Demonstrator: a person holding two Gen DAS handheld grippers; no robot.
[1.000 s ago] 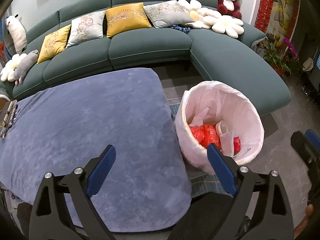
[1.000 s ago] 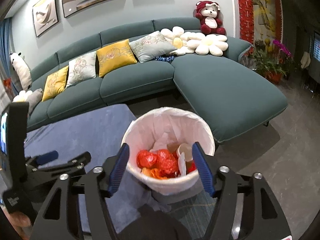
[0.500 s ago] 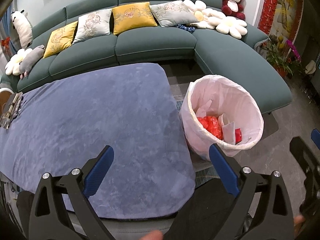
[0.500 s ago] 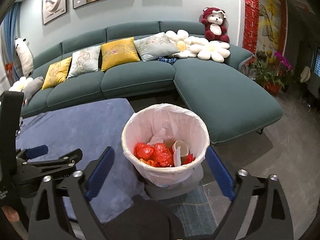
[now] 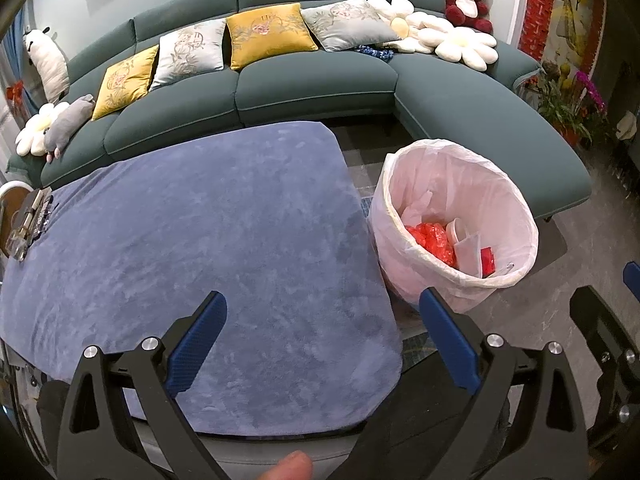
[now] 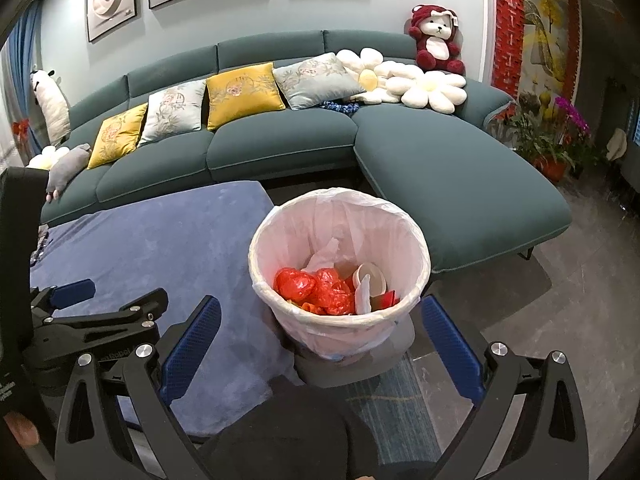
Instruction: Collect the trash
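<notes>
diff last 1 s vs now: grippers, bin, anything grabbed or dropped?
The right gripper opened from narrow to wide and pulled back from the trash bin, holding nothing. The left gripper backed away slightly, jaws wide and empty throughout. Unchanged: the bin beside the blue-covered table, red bags and cup inside it.

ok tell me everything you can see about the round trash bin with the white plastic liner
The round trash bin with the translucent white plastic liner stands upright on the floor beside the corner of the blue plush-covered table, in front of the teal sofa. The thin, crinkled liner folds over the rim and hangs down the outside. Inside, well below the rim, lie crumpled red plastic wrappers, white paper tissue and a white paper cup. Neither gripper touches it; both are open.
</notes>
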